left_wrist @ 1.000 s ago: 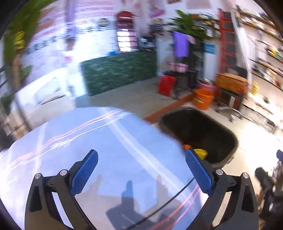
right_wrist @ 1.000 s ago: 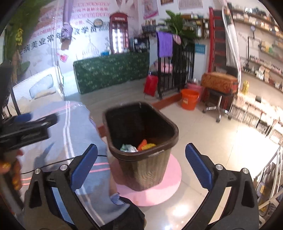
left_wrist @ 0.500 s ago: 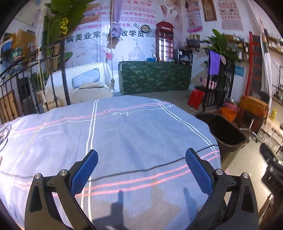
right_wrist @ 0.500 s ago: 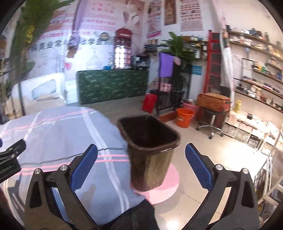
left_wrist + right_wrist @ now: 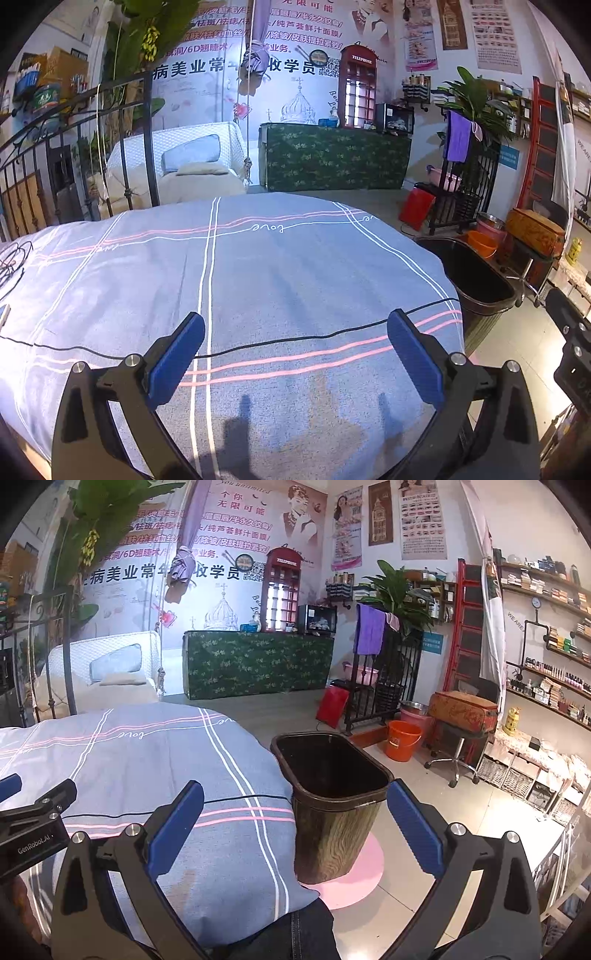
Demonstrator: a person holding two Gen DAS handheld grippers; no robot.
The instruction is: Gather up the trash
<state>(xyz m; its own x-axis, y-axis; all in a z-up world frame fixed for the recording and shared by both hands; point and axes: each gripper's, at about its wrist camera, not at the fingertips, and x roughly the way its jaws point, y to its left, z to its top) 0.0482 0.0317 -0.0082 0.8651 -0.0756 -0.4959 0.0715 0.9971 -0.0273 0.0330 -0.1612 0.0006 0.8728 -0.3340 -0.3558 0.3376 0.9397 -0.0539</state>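
Left wrist view: blue-grey bedspread [image 5: 280, 280] with pink and white stripes, thin black cable [image 5: 258, 345] across it, green-draped counter [image 5: 334, 160] and red phone-booth cabinet [image 5: 357, 92] beyond. Right wrist view: tiled floor, shelves [image 5: 546, 657] along the right wall, orange bucket [image 5: 402, 740]. Left gripper [image 5: 295, 347] held low over the bedspread, aimed across it, tongs wide apart, nothing between. Right gripper [image 5: 295, 825] level at the bed's edge, tongs likewise spread and empty, aimed at the trash bin [image 5: 334, 805]. Bin upright on a pink mat [image 5: 351, 878], just beside the bed, mouth upward, long axis vertical; contents not visible.
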